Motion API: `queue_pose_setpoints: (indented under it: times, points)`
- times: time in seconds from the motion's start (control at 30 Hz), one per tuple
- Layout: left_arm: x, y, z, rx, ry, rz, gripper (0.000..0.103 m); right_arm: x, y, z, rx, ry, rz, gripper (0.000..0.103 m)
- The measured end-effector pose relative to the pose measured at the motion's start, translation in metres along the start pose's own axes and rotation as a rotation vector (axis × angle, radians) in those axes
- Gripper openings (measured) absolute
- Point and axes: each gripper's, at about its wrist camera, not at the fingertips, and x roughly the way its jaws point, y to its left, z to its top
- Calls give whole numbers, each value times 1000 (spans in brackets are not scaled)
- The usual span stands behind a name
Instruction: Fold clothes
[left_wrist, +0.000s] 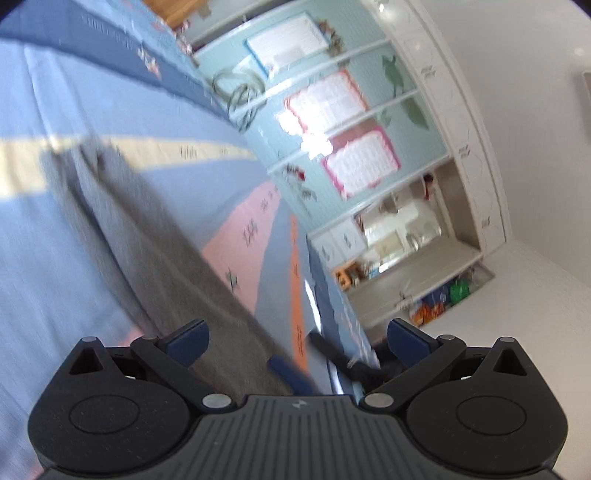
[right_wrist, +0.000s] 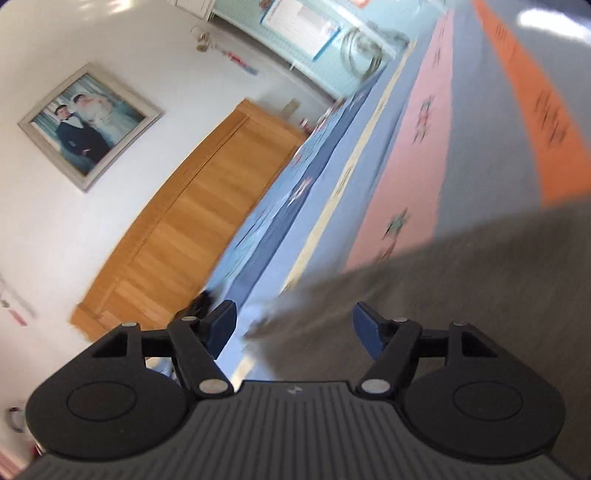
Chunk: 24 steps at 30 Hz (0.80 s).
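A grey garment lies spread on a bed sheet striped in blue, pink, cream and orange. My left gripper hovers over the garment's near end, open wide, with nothing pinched. Behind its body show a dark blue pad and a black arm of the other gripper. In the right wrist view the same grey garment fills the lower right on the striped sheet. My right gripper is open; the cloth's blurred edge lies between the fingers, and neither pad presses on it.
A mint-green panelled wall with pink and blue framed posters runs along the bed's far side. Shelves with small items stand beyond it. A wooden panel and a framed photo stand on the white wall at the other end.
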Motion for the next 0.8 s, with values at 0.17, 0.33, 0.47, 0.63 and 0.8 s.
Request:
queue_pose_setpoints:
  times: [0.17, 0.33, 0.47, 0.63, 0.8]
  points:
    - [-40, 22, 19, -112, -144, 34, 102, 75, 34, 1, -29, 167, 118, 71]
    - [-58, 37, 28, -175, -202, 86, 102, 160, 47, -2, -57, 323, 3, 72]
    - [-72, 55, 33, -270, -269, 146, 102, 182, 61, 0, -48, 390, 70, 73]
    - [-92, 67, 36, -335, -352, 190, 102, 169, 40, -3, 120, 254, 47, 68]
    - [-93, 64, 41, -315, -334, 209, 102, 198, 64, -11, 22, 329, 47, 71]
